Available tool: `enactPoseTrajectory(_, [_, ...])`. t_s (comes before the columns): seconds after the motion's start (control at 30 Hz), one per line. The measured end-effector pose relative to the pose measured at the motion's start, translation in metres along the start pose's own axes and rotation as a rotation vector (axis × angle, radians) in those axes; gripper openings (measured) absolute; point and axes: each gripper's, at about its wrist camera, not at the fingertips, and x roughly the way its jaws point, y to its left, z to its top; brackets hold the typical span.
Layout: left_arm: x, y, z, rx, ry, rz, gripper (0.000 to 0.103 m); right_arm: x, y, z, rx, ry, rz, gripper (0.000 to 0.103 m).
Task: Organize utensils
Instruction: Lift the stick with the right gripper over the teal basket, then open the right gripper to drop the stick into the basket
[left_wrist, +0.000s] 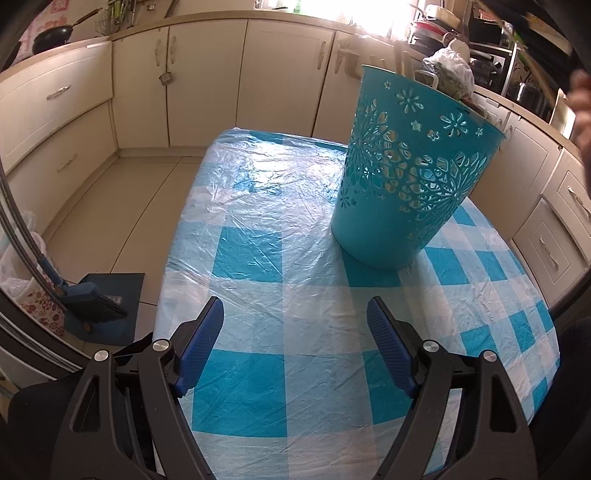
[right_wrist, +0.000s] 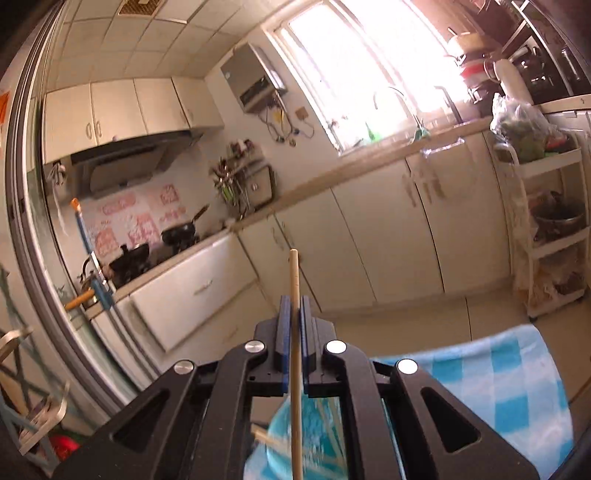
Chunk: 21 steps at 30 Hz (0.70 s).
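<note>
A teal perforated plastic basket (left_wrist: 410, 173) stands upright on the blue-and-white checked tablecloth (left_wrist: 295, 280), right of centre in the left wrist view. My left gripper (left_wrist: 295, 314) is open and empty, low over the cloth in front of the basket. My right gripper (right_wrist: 294, 306) is shut on a thin wooden chopstick (right_wrist: 294, 273), held upright. Its lower end reaches down toward the teal basket (right_wrist: 314, 432) seen blurred under the gripper, with other sticks (right_wrist: 266, 437) inside.
Cream kitchen cabinets (left_wrist: 207, 81) ring the table. A broom and dustpan (left_wrist: 99, 302) lie on the floor to the left. A white rack (right_wrist: 546, 229) with bowls and bags stands at the right. The table's far half (left_wrist: 266, 166) is bare cloth.
</note>
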Motion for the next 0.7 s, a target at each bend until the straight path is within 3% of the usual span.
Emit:
enactPoseTrajectory(0.17, [-0.001,0.000,0.000,0.006,-0.004,-0.007,0.076,0.031,0.003,-0.022,-0.062,0.049,-0.071,0.006])
enactPoseTrajectory(0.37, [-0.005,-0.001,0.002,0.013,-0.018,-0.003,0.077,0.027,-0.009,-0.048,-0.075,0.146,-0.098,0.008])
enactPoseTrajectory(0.43, [-0.009,0.000,0.003,0.016,-0.026,0.008,0.077,0.015,-0.007,-0.052,-0.077,0.163,-0.092,0.014])
enactPoseTrajectory(0.53, [-0.024,0.001,0.009,0.009,-0.048,0.024,0.077,-0.019,0.004,-0.057,-0.099,0.172,-0.073,0.034])
enactPoseTrajectory(0.6, [-0.040,-0.002,0.013,-0.003,-0.064,0.027,0.080,-0.044,0.010,-0.060,-0.102,0.175,-0.077,0.057])
enactPoseTrajectory(0.7, [-0.074,-0.013,0.020,-0.002,-0.104,0.039,0.087,-0.085,0.016,-0.068,-0.103,0.198,-0.125,0.082])
